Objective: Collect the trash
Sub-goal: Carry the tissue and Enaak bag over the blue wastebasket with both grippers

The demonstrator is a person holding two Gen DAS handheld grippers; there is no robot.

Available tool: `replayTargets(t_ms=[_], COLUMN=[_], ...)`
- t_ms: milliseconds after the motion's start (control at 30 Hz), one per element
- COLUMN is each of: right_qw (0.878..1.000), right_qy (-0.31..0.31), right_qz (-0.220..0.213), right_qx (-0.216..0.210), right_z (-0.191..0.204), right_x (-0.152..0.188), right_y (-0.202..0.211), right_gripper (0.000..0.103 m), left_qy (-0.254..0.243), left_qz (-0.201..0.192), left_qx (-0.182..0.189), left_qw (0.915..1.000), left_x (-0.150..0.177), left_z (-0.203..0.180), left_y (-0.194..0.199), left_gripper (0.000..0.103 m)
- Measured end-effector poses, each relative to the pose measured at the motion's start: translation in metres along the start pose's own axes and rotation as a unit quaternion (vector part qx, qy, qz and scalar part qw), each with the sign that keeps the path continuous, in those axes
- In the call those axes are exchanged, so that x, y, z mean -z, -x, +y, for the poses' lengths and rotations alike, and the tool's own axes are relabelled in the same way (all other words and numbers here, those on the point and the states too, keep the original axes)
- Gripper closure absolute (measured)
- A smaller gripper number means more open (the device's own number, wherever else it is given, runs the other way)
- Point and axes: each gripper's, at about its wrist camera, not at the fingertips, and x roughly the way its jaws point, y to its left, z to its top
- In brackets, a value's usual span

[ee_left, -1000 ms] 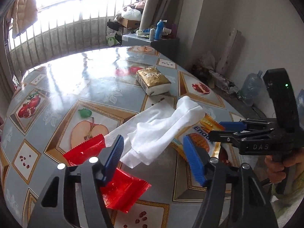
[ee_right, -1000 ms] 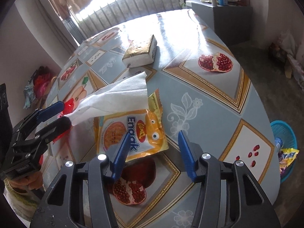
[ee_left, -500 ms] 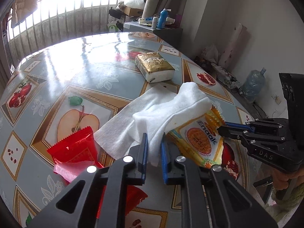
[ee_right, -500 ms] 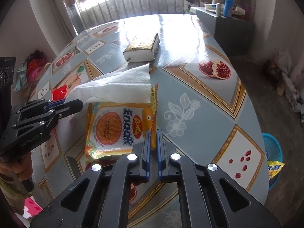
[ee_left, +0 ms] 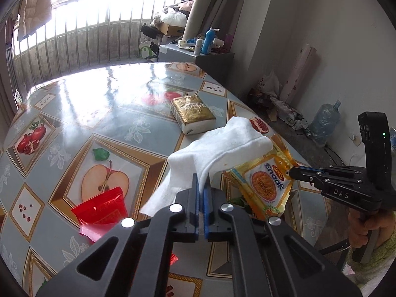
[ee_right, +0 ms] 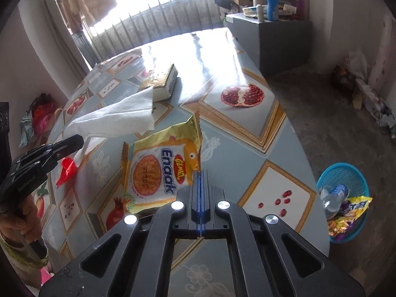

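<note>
Big change from a second ago: both sets of jaws were wide open over the table (ee_left: 74, 113) then, and now both are clamped down. The left gripper (ee_left: 201, 185) has pinched the near edge of the tissue (ee_left: 222, 143), which was lying flat and is now lifted, draping up off the table with its far end sagging over the noodle pack (ee_left: 264, 183). The right gripper (ee_right: 201, 173) has closed on the near corner of that noodle pack (ee_right: 158, 170), and the pack is tilted up off the table on the gripper side instead of lying flat.

Pose-wise, both grippers point steeply down at the table, side by side, tips aimed toward each other's catch. In the left view the right gripper (ee_left: 293, 172) comes in from the right with a hand (ee_left: 366, 225) on its handle.

The red wrapper (ee_left: 101, 205) sits on the table left of the tissue, untouched. The gold box (ee_left: 193, 113) is beyond the tissue. A blue basket (ee_right: 346, 198) with trash in it sits on the floor right of the table.
</note>
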Motion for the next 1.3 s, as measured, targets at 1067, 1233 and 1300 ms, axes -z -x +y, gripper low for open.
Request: replayTargets(t_ms=[1067,1233,1300], right_qw=[0.943,0.929,0.923], right_qy=[-0.263,-0.307,-0.324], right_qz=[-0.143,-0.119,-0.102], right_qx=[0.147,0.169,0.183], right_z=[-0.234,-0.275,-0.292], right_x=[0.070,0.093,0.101], right_y=[0.123,0.103,0.093], right_gripper=[0.103,0.103,0.103], left_qy=[-0.075,-0.100,-0.116], left_qz=[0.072,0.135,0.157], left_qx=[0.184,0.204,0.203], left_qw=[0.9774,0.9645,0.9594], left_x=[-0.096,-0.092,-0.088], left_z=[-0.224,-0.283,-0.307], left_y=[-0.089,-0.151,-0.176], left_gripper=[0.101,0.100,0.100])
